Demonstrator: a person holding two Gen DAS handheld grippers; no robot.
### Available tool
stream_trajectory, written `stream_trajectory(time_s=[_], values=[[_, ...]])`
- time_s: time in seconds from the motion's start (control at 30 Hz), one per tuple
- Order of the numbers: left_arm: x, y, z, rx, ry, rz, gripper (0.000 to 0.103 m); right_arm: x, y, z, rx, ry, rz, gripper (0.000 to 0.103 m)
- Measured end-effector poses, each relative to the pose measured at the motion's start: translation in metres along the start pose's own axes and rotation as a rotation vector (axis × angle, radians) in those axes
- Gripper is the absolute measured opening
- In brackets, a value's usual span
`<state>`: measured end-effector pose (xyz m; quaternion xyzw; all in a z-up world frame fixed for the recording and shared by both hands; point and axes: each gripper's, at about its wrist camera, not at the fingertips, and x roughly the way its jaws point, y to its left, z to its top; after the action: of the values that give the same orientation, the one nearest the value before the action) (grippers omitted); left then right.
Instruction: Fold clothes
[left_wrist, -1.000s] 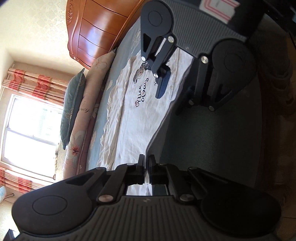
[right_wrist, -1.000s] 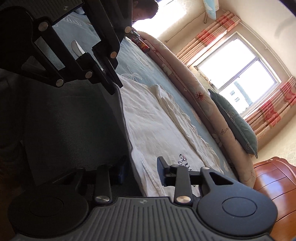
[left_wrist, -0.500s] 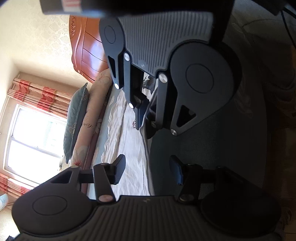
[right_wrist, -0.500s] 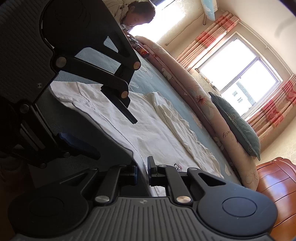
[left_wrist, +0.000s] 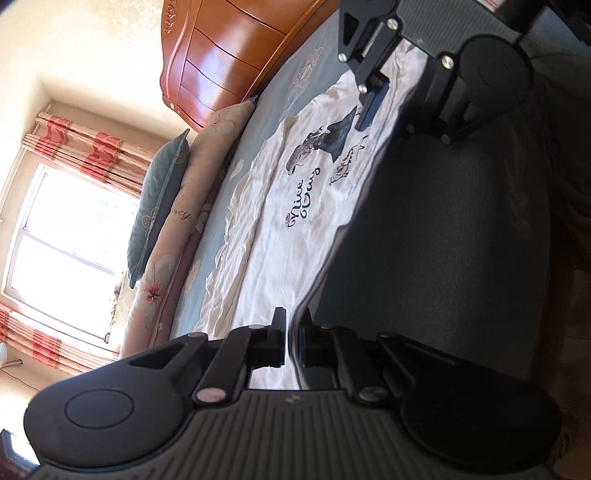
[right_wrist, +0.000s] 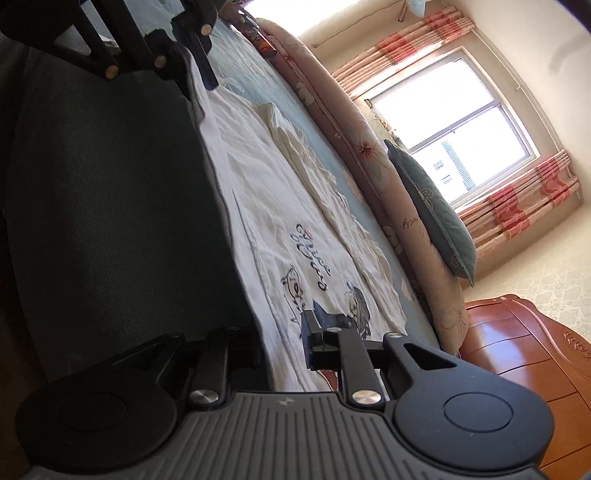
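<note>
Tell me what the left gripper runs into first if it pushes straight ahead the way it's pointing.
Most likely the white shirt itself: the left gripper is shut on its near edge at the bed's side, and the cloth stretches on ahead. Beyond it the right gripper sits at the far edge; depth is unclear.

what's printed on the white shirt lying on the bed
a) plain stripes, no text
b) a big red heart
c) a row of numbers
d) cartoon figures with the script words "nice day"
d, the white shirt spread on the bed carries dark cartoon figures above cursive lettering reading "Nice Day"; the same print shows in the right wrist view.
</note>
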<state>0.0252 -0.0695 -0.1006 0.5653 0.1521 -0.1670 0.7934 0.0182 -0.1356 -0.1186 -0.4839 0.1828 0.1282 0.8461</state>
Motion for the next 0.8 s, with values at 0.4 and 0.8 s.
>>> stream_trajectory(time_s=[0.4,0.8], values=[[-0.001,-0.017,-0.009,0.028,0.042,0.002,0.015,0.005,-0.031,-0.046,-0.038,0.115,-0.011,0.021],[0.006,-0.001,-0.004,-0.003,0.075,0.002,0.002,-0.002,-0.057,-0.029,0.015,0.092,0.045,0.005]])
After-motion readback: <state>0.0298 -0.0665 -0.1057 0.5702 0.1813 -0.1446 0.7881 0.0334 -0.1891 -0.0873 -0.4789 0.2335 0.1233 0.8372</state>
